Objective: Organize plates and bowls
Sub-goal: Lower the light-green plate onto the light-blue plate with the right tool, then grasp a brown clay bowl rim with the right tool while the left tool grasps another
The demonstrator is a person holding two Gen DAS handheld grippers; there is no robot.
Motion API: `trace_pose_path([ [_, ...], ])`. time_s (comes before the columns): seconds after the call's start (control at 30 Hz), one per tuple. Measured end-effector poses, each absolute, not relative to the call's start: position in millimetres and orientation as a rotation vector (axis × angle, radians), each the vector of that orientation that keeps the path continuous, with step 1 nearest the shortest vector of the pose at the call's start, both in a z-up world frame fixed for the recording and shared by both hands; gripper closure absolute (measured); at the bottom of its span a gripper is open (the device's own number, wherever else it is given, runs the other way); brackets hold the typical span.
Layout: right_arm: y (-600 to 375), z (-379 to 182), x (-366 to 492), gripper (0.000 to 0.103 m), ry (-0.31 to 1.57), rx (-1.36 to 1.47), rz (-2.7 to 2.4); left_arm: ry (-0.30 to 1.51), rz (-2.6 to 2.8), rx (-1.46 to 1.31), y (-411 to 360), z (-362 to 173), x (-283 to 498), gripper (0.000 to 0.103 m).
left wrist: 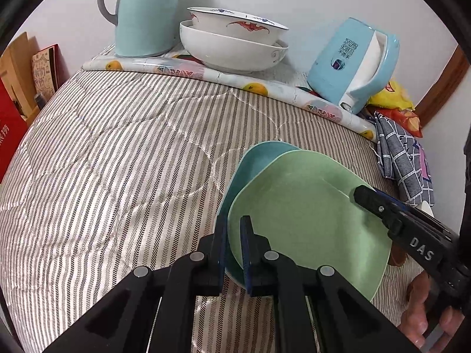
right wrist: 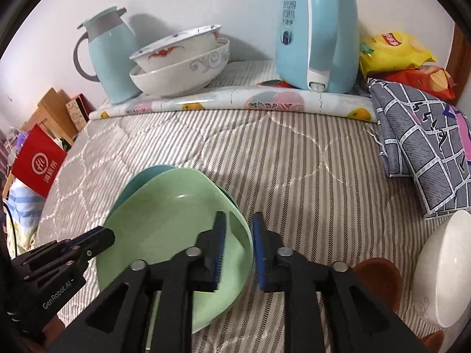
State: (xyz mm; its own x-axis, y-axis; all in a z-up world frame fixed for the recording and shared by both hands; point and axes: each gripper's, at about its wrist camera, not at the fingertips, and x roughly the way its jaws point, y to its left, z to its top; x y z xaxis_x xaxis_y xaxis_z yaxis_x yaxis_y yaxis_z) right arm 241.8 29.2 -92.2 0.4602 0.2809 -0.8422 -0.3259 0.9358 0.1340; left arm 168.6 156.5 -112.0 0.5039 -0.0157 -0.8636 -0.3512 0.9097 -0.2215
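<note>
A light green plate point(left wrist: 309, 223) lies on a teal plate point(left wrist: 259, 158) on the striped bedcover. My left gripper point(left wrist: 234, 250) is shut on the left rims of both plates. My right gripper point(right wrist: 238, 235) straddles the right rim of the green plate point(right wrist: 164, 220), one finger inside, one outside, with a gap beside the rim. It shows in the left wrist view point(left wrist: 365, 195) over the plate's right side. Two stacked white bowls point(left wrist: 232, 41) sit at the back. A white bowl point(right wrist: 441, 267) lies on its side at the right.
A light blue thermos jug point(left wrist: 147, 11) and a blue electric kettle point(left wrist: 353, 64) stand at the back on a fruit-print mat point(left wrist: 206, 73). Snack bags point(right wrist: 394, 50) and a grey checked cloth point(right wrist: 426, 147) lie to the right. A red box point(right wrist: 38, 161) is left.
</note>
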Motion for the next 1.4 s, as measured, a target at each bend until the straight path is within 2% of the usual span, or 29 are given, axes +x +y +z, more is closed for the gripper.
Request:
trace_pose_path([
  [0.07,25,-89,238,0.070,1.015,-0.034,0.365,1.032,0.205,-0.405,157,-111,167,0.092],
  [0.23,15,-83,225,0.070,1.013,-0.018,0.345,1.029,0.192,-0.410,154,-106,162,0.087],
  [0.3,12,-81,219,0.070,1.016,-0.007,0.350,1.019,0.199,-0.400,153,-103,159,0.075],
  [0.33,11,-80,215,0.070,1.017,-0.009,0.352,1.013,0.203,-0.394,152,-101,157,0.074],
  [0.47,12,-82,205,0.071,1.026,-0.011,0.356,1.010,0.199,-0.399,152,-97,153,0.074],
  [0.53,14,-85,202,0.082,1.033,-0.003,0.371,1.010,0.200,-0.393,151,-96,152,0.074],
  [0.87,30,-97,216,0.086,1.034,-0.022,0.347,1.011,0.197,-0.398,154,-97,150,0.074],
  [0.97,31,-99,219,0.084,1.042,-0.023,0.354,1.013,0.196,-0.398,155,-98,151,0.074],
  [1.13,24,-93,215,0.066,1.027,-0.013,0.344,1.013,0.186,-0.394,153,-97,153,0.074],
  [1.4,-3,-76,194,0.066,0.994,0.000,0.308,0.999,0.156,-0.367,131,-84,150,0.074],
])
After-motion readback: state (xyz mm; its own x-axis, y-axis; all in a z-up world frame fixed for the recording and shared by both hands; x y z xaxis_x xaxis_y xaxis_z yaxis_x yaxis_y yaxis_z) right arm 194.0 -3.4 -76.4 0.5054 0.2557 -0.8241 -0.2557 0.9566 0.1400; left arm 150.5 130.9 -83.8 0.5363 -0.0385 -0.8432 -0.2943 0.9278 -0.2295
